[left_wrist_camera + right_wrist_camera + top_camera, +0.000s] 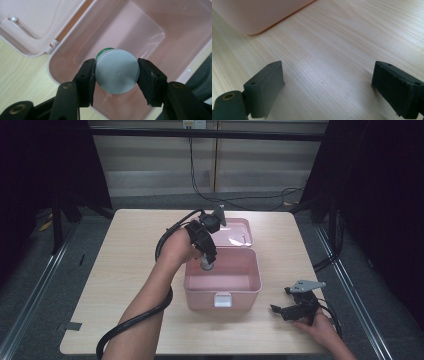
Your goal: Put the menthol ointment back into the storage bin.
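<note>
Near right, the right gripper (286, 310) rests on the wooden table (125, 270) with jaws spread wide and empty, while farther in the left gripper (116, 75) clamps a grey-capped green bottle (117, 70) over the open pink box (252, 285), its lid (240, 232) lying beyond.
</note>
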A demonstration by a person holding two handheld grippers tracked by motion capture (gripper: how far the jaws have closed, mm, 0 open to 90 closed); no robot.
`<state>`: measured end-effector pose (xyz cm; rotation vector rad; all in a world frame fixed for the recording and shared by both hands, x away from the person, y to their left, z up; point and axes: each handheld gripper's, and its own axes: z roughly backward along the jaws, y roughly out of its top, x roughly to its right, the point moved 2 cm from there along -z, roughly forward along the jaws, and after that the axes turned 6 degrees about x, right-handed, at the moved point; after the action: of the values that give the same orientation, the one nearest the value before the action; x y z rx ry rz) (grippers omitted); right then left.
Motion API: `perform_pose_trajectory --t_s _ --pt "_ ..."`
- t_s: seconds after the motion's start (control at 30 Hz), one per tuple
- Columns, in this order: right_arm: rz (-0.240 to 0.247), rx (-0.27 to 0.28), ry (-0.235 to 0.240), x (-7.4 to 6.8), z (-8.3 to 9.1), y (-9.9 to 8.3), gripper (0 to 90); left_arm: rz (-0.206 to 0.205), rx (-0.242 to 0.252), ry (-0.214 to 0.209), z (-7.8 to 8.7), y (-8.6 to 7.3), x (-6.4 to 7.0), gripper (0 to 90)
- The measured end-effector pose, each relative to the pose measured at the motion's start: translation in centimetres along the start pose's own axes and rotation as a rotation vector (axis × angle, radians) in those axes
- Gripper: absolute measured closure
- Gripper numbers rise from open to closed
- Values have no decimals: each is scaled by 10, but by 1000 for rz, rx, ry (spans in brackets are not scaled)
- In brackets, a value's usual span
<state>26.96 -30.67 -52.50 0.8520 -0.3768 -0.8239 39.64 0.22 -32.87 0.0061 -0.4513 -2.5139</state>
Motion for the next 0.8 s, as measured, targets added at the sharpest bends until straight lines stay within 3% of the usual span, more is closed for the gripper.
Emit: perform_pose_trajectory --t_s 0.4,0.8 --pt "1 0 0 0 0 0 97 36 8 5 -23 4 -4 504" --pt "-1 2 0 0 0 0 97 69 23 37 -39 0 -13 504"
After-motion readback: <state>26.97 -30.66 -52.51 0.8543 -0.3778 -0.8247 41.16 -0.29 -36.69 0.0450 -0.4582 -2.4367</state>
